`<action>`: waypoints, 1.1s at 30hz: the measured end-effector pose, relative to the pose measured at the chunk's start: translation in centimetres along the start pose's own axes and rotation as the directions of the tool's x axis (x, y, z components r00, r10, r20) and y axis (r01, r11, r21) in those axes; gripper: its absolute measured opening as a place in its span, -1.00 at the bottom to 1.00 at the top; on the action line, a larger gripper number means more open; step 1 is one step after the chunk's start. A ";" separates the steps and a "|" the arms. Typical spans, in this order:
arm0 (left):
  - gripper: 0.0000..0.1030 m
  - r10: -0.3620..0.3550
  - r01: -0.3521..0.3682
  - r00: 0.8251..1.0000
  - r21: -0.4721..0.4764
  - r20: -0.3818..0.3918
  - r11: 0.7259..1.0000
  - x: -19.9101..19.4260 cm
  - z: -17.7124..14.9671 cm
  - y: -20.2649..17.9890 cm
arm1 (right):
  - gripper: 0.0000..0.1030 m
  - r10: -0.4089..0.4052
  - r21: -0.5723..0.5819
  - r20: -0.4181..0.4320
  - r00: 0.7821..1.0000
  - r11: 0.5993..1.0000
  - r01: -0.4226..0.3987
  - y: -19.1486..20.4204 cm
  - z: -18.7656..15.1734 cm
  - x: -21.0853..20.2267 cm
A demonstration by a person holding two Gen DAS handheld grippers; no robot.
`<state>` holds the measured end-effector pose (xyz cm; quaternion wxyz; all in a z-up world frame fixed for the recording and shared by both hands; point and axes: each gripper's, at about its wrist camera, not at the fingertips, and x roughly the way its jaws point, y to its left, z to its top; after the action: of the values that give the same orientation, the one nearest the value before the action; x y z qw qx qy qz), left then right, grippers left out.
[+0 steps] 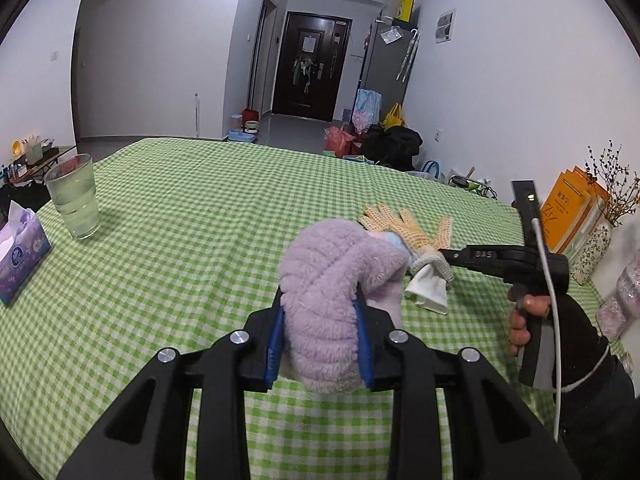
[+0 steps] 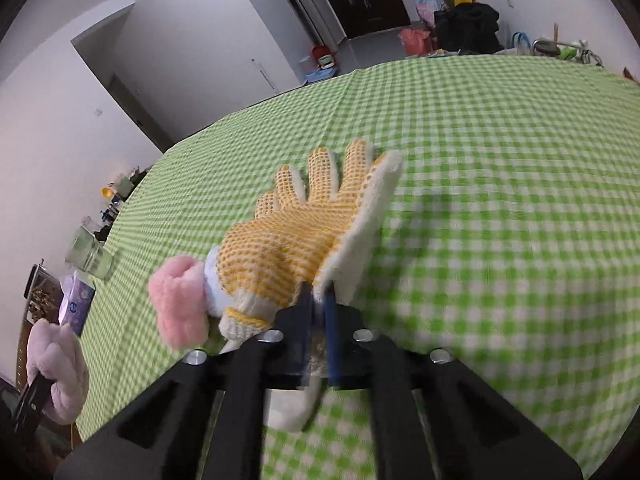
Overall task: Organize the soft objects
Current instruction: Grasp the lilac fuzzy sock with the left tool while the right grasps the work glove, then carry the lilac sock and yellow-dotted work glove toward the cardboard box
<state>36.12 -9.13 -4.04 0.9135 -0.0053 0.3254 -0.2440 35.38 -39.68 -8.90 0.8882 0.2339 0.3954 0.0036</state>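
Note:
My left gripper point(image 1: 320, 300) is shut on a fluffy lilac sock point(image 1: 332, 272), held just above the green checked tablecloth point(image 1: 200, 200). Behind it lies a yellow-dotted work glove point(image 1: 404, 224); my right gripper point(image 1: 444, 258) comes in from the right and pinches its cuff. A white piece point(image 1: 428, 290) hangs under the cuff. In the right wrist view my right gripper point(image 2: 318, 300) is shut on the glove point(image 2: 304, 232), whose fingers point away. A fluffy pink sock point(image 2: 180, 300) sits against the glove's left side. The lilac sock point(image 2: 56, 368) shows at the lower left.
A glass of water point(image 1: 74, 196) and a purple tissue pack point(image 1: 20, 252) stand at the table's left. Orange books point(image 1: 568, 208), a vase of dried twigs point(image 1: 592, 248) and a jar point(image 1: 624, 296) line the right edge. A hand point(image 1: 524, 320) holds the right gripper's handle.

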 end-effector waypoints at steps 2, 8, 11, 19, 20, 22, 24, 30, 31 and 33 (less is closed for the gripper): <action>-0.47 -0.008 0.008 1.000 0.005 0.005 1.000 -0.6 0.1 -0.4 | -0.90 -0.004 -0.022 0.050 0.999 1.000 0.005 0.2 -0.4 -2.9; -0.47 -0.024 0.023 0.999 0.022 0.035 1.000 -4.5 -0.3 -4.0 | -0.90 -0.064 -0.109 0.226 0.972 0.990 0.090 0.9 -2.6 -14.2; -0.46 -0.040 0.037 0.998 0.040 0.051 0.998 -6.2 -0.5 -5.8 | -0.90 -0.089 -0.127 0.276 0.957 0.984 0.128 0.6 -4.7 -19.1; -0.46 -0.050 0.048 0.998 0.063 0.031 0.997 -8.7 -2.9 -10.7 | -0.90 -0.103 -0.081 0.348 0.932 0.987 0.139 -1.3 -9.5 -25.9; -0.46 -0.044 0.042 0.998 0.069 0.034 0.997 -9.0 -3.0 -11.2 | -0.90 -0.101 -0.074 0.351 0.931 0.988 0.135 -1.6 -9.8 -26.3; -0.46 -0.039 0.037 0.999 0.078 0.029 0.996 -9.4 -3.4 -11.9 | -0.90 -0.099 -0.059 0.356 0.929 0.990 0.128 -2.2 -10.4 -26.9; -0.46 -0.039 0.037 0.999 0.083 0.026 0.996 -9.8 -3.8 -12.5 | -0.90 -0.096 -0.057 0.360 0.928 0.991 0.124 -2.2 -10.9 -27.3; -0.46 -0.030 0.026 0.999 0.090 0.042 0.996 -10.8 -4.0 -13.1 | -0.90 -0.086 -0.063 0.366 0.926 0.991 0.117 -2.8 -11.1 -28.3; -0.46 -0.028 0.025 0.999 0.088 0.044 0.996 -10.9 -4.1 -13.0 | -0.90 -0.083 -0.068 0.365 0.927 0.991 0.115 -2.7 -11.0 -28.2; -0.46 -0.021 0.018 0.999 0.076 0.045 0.997 -11.1 -4.1 -12.7 | -0.90 -0.076 -0.079 0.358 0.931 0.991 0.111 -2.3 -10.8 -27.8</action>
<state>20.62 -14.75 1.45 0.9179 0.0204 0.2949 -0.2647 8.25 -42.59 3.43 0.9544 0.1680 0.2389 -0.0616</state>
